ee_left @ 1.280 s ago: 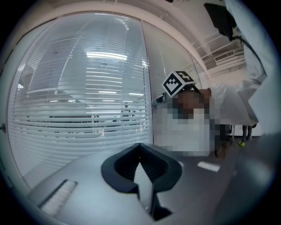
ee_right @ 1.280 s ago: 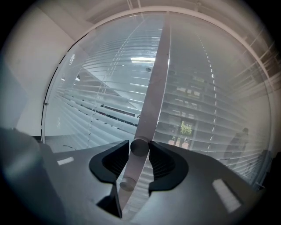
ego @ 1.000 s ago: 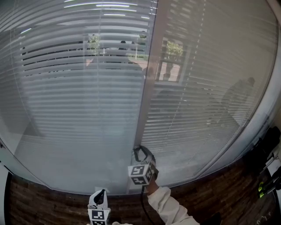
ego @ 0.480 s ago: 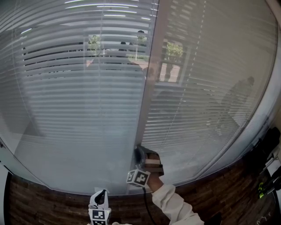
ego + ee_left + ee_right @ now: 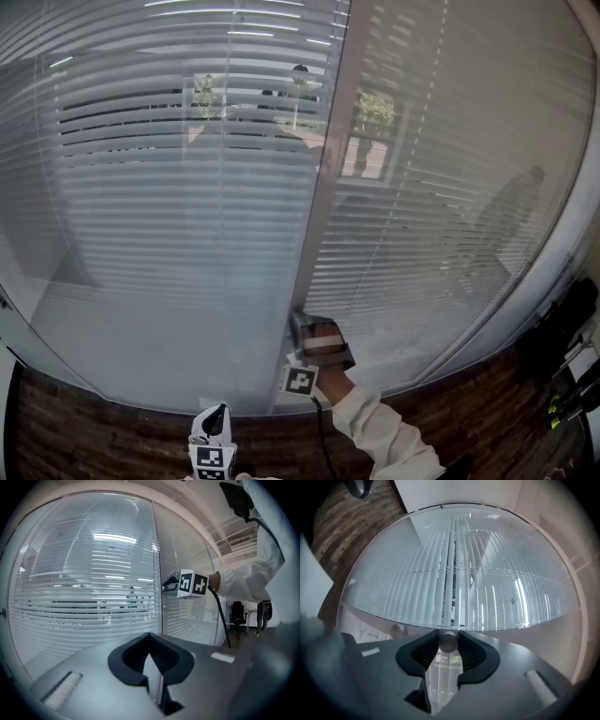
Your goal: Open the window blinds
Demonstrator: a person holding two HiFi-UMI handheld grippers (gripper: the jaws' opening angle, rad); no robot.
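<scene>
White slatted blinds (image 5: 169, 187) hang behind glass on both sides of a pale upright frame (image 5: 323, 187). Their slats are partly tilted, with a street showing through. Low on the frame sits a small round knob (image 5: 447, 641). My right gripper (image 5: 305, 325) is shut on this knob, and its jaws have just been closing a little around it. The gripper is rolled, with its marker cube (image 5: 300, 380) under the hand. My left gripper (image 5: 213, 427) hangs low at the bottom edge, away from the glass. Its jaws meet at the tips (image 5: 150, 634) with nothing between them.
A second small knob (image 5: 398, 630) sits beside the gripped one. A dark brick-patterned band (image 5: 112, 431) runs under the glass. Black gear (image 5: 572, 309) stands at the far right. A black office chair (image 5: 236, 609) stands behind a white sleeve (image 5: 253, 573).
My right gripper has rolled on the knob, and its marker cube swung down beneath the hand. The left gripper has stayed in place.
</scene>
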